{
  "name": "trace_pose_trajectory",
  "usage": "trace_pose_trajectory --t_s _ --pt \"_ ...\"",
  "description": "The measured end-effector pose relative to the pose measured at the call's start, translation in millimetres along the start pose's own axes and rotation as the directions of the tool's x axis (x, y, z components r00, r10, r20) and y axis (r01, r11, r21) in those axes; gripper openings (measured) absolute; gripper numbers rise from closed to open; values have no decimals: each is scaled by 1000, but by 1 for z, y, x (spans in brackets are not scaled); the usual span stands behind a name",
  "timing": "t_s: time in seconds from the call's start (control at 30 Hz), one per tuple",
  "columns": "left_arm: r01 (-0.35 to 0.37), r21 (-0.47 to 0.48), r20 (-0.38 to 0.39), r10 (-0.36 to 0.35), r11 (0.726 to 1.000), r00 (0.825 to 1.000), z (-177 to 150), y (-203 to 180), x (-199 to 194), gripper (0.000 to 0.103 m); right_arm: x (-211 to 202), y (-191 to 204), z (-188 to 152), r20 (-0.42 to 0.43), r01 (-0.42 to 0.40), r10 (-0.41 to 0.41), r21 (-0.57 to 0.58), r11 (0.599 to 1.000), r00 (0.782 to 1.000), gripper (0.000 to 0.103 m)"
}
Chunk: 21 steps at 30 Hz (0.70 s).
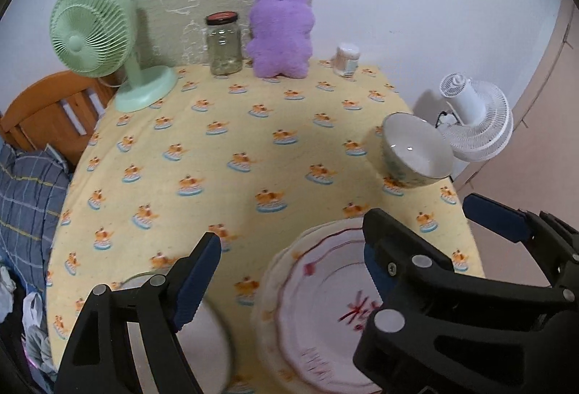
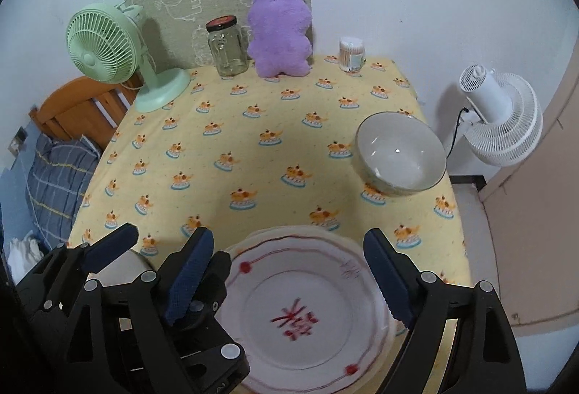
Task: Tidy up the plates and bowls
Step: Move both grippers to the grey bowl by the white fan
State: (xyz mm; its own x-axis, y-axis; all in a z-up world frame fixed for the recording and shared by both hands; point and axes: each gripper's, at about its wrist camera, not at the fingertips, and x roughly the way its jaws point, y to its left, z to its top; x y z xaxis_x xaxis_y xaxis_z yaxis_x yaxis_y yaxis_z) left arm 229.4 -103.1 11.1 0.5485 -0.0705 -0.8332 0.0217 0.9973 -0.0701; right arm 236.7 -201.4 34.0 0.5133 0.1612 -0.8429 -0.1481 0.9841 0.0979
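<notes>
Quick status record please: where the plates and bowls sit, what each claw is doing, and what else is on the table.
plates: stack of white plates with red trim, near table edge
far bowl: grey-white bowl, right side, alone on the yellow tablecloth
near bowl: white bowl, left of the plates, mostly hidden
left claw: open, empty, above the near bowl and plates
right claw: open, empty, over the plates
back row: green fan, glass jar, purple plush, cotton swab tub
</notes>
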Motion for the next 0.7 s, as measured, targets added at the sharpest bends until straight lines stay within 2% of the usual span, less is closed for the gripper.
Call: trace_pose_trajectory --t_s 0.4,0.6,0.7 --pt "-25 23 35 24 999 999 25 -75 38 80 22 -85 25 24 -32 33 -29 999 999 88" --pt "-31 11 41 31 999 999 43 -104 64 80 32 -120 41 57 59 -58 -23 998 997 88" --pt "-43 23 44 42 999 998 52 -115 75 80 42 -138 49 62 72 -72 0 997 995 88"
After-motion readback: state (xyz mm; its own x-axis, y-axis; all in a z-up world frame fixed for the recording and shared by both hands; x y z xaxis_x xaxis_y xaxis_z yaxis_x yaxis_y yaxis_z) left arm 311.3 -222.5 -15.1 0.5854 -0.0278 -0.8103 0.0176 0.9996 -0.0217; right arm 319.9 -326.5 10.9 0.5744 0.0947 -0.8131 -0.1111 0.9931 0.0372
